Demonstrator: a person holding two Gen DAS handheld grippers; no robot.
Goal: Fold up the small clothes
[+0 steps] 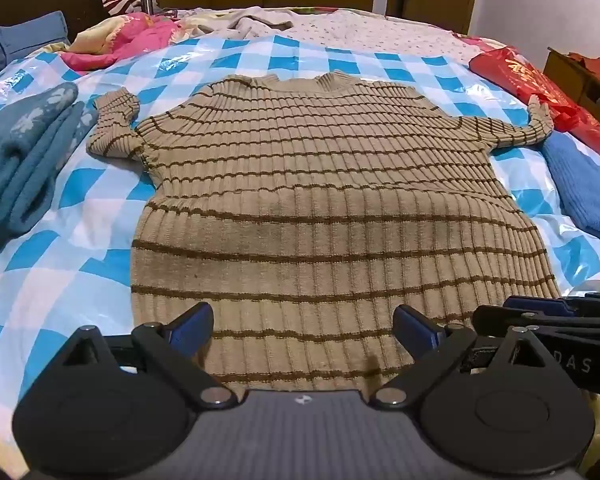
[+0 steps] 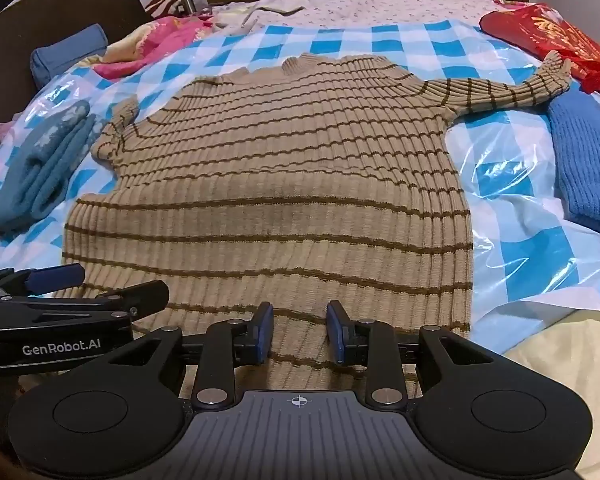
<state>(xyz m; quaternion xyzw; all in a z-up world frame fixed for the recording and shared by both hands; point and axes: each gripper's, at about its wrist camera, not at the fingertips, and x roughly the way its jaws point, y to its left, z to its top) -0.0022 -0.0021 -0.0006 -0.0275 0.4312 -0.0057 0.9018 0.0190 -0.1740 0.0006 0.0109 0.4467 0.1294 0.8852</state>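
Note:
A tan ribbed sweater with brown stripes (image 1: 300, 184) lies flat on the blue-and-white checkered sheet (image 1: 80, 184), collar far, hem near me; it also shows in the right wrist view (image 2: 284, 184). Its left sleeve (image 1: 112, 128) is bent inward, its right sleeve (image 1: 512, 132) stretches out. My left gripper (image 1: 303, 330) is wide open and empty above the hem. My right gripper (image 2: 300, 330) is open with a narrower gap, empty, above the hem. Each gripper shows at the edge of the other's view.
A folded teal garment (image 1: 24, 160) lies to the left of the sweater. A folded blue knit (image 1: 584, 188) and a red bag (image 1: 540, 96) lie to the right. A pink quilt (image 1: 128, 40) and a blue pillow (image 1: 24, 40) sit far left.

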